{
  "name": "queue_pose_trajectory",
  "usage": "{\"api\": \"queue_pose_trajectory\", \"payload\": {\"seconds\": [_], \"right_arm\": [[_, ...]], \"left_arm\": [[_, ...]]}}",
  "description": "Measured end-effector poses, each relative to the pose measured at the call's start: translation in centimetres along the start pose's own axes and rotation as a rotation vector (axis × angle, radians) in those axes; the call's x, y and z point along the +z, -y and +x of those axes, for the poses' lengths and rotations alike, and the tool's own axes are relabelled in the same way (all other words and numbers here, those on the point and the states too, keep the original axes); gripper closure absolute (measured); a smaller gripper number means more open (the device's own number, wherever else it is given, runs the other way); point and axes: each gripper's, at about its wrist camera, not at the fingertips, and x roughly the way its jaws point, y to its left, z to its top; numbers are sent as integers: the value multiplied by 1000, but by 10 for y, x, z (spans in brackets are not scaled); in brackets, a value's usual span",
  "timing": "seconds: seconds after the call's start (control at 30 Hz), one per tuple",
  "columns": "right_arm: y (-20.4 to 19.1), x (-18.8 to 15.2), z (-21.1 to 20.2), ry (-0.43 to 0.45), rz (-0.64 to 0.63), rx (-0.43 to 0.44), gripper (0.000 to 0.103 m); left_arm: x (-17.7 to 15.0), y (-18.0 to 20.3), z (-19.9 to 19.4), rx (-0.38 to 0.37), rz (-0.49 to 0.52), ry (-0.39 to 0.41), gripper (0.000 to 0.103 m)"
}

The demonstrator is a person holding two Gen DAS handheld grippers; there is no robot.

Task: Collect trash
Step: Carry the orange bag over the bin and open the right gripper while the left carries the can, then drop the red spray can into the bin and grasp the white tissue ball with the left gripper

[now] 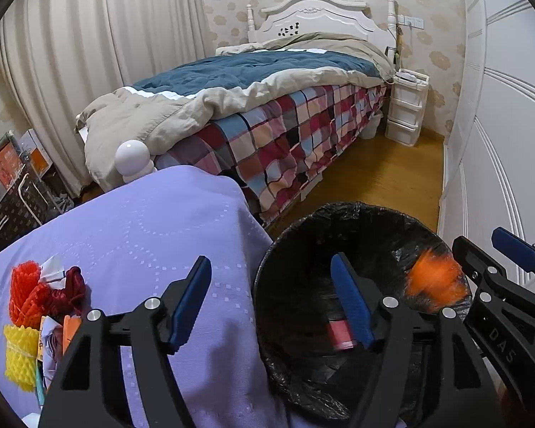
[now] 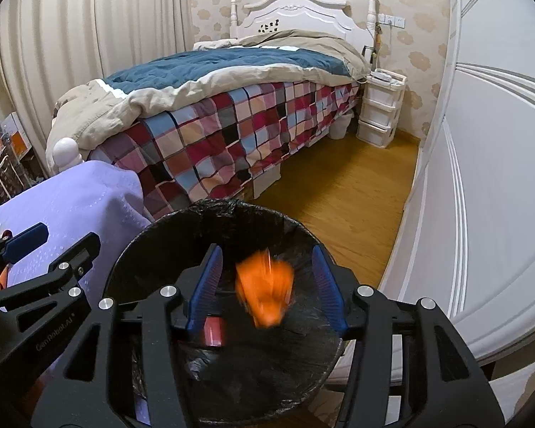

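one lined bin, one blurry orange scrap, one red foam net, one yellow, two claws.

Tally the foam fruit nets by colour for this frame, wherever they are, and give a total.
Red foam net: 1, on the purple cloth, at.
Yellow foam net: 1, on the cloth at.
Orange foam net: 1, blurred, over the black-lined trash bin, between the open right tongs, at.
Total: 3. Other scraps in the pile are not counted.
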Motion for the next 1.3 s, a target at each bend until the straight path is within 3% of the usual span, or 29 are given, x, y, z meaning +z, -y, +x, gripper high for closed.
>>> {"api": "queue_pose_trajectory", "payload": {"seconds": [0.3, 0.57, 1.3], "right_arm": [[0, 3, -17, 20, 5, -7, 43], [-15, -9, -41, 19, -14, 16, 42], [-114, -57, -94, -22, -154, 198, 42]], "left_arm": [[-1, -10, -10, 33, -14, -8, 29], [-18, -28, -40, 77, -14, 3, 29], [-103, -150, -128, 264, -179, -15, 29]]}}
